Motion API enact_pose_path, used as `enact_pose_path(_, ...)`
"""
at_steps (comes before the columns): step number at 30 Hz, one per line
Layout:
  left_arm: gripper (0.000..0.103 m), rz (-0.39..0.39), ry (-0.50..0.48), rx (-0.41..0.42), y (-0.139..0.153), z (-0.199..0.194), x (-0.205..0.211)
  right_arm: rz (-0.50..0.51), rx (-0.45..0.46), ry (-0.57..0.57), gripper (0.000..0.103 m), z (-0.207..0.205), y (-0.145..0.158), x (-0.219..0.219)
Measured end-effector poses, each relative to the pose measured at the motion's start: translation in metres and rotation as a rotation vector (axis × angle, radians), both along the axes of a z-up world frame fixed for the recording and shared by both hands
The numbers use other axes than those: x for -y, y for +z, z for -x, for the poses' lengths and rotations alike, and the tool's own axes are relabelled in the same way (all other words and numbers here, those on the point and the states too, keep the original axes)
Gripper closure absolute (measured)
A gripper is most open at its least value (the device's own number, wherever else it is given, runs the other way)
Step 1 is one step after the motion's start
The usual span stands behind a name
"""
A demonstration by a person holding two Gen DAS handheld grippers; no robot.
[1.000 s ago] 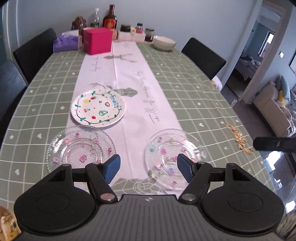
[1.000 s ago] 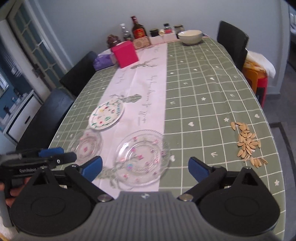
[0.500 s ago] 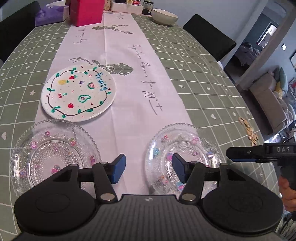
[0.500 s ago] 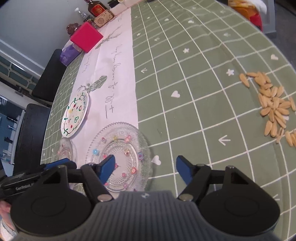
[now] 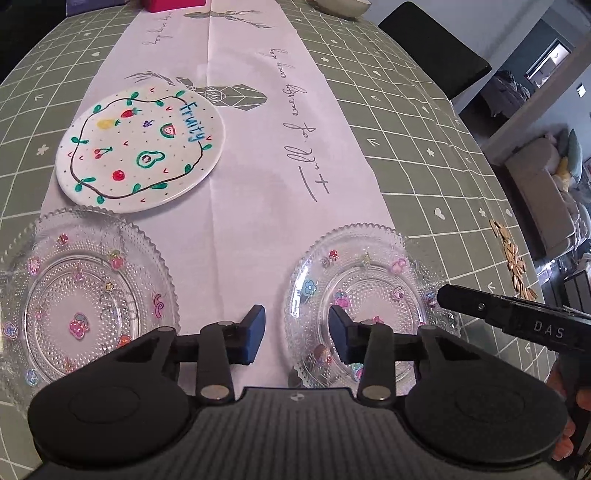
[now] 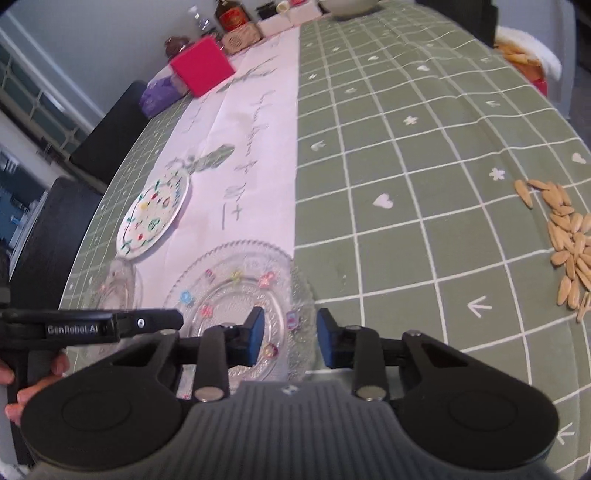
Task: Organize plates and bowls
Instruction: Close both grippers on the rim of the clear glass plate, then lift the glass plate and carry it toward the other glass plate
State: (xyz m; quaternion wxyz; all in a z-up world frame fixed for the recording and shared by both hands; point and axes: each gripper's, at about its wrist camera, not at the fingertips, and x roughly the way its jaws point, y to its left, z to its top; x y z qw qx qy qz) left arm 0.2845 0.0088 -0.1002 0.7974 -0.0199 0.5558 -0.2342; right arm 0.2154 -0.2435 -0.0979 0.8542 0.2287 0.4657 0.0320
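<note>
Two clear glass plates with coloured stickers lie near the table's front edge. My left gripper [image 5: 297, 334] is open, its jaws straddling the left rim of the right glass plate [image 5: 369, 291]. My right gripper [image 6: 290, 341] is open, its jaws straddling the right rim of that same plate [image 6: 236, 295]. The left glass plate [image 5: 83, 301] lies untouched; it also shows in the right wrist view [image 6: 110, 291]. A white "Fruity" plate [image 5: 142, 146] sits behind it on the runner and shows in the right wrist view [image 6: 153, 216]. A white bowl [image 6: 345, 5] stands at the far end.
A pink box [image 6: 201, 66] and purple tissue pack [image 6: 159, 96] stand at the far end with bottles [image 6: 227, 14] and jars. Scattered seeds [image 6: 569, 236] lie at the right. Black chairs [image 5: 434, 44] flank the green-checked table [image 6: 424, 147].
Both grippers have moved down and forward to the right glass plate and narrowed their jaws, now straddling its opposite rims.
</note>
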Motion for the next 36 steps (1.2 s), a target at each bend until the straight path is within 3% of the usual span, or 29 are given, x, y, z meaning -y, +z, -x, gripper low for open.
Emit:
enact_pose_path(2, 0.074, 0.003, -0.017, -0.014, 0.0, 0.001, 0.004, 0.014, -0.014, -0.018, 0.095, -0.002, -0.002, 0.002)
enact_pose_path(3, 0.076, -0.007, -0.021, -0.016, 0.0, 0.002, 0.005, 0.031, -0.021, -0.012, 0.1, -0.002, -0.002, 0.001)
enact_pose_path(5, 0.079, -0.041, -0.047, -0.012, 0.0, 0.005, 0.01, 0.048, -0.029, -0.024, 0.1, -0.001, 0.0, -0.001)
enact_pose_path(12, 0.079, -0.07, -0.101, -0.045, 0.0, 0.013, 0.016, 0.022, -0.088, -0.062, 0.1, 0.016, 0.002, 0.001)
enact_pose_path(18, 0.079, -0.077, -0.249, -0.055, 0.001, 0.029, 0.026, 0.061, -0.185, -0.072, 0.099, 0.042, 0.009, -0.004)
enact_pose_path(26, 0.079, -0.113, -0.402, -0.086, 0.003, 0.048, 0.045, 0.115, -0.196, -0.093, 0.098, 0.098, 0.014, -0.014)
enact_pose_path(36, 0.079, -0.136, -0.592, -0.105, 0.003, 0.075, 0.056, -0.052, -0.217, -0.172, 0.098, 0.161, 0.01, -0.006)
